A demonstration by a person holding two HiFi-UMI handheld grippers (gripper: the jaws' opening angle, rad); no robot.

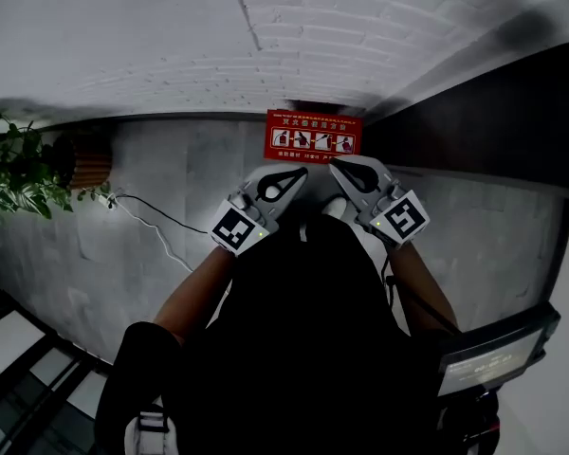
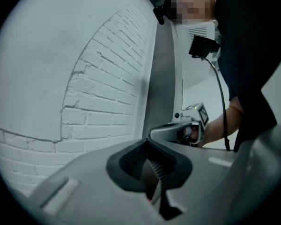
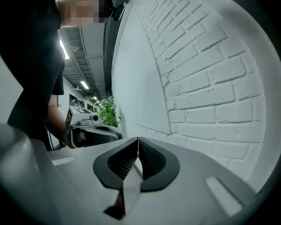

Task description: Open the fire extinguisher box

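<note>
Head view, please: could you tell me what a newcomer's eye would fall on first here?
The red fire extinguisher box stands out, low against the white brick wall in the middle of the head view. Just in front of it, the left gripper and right gripper point toward it, both with jaws together and empty. A green plant sits at the far left.

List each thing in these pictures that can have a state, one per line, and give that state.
Red rectangular fire extinguisher box with white pictograms: looks closed, untouched.
Left grey two-jaw gripper: jaws together, nothing between them.
Right grey two-jaw gripper: jaws together, nothing between them.
Thin white cable: lying slack, unheld.
</note>
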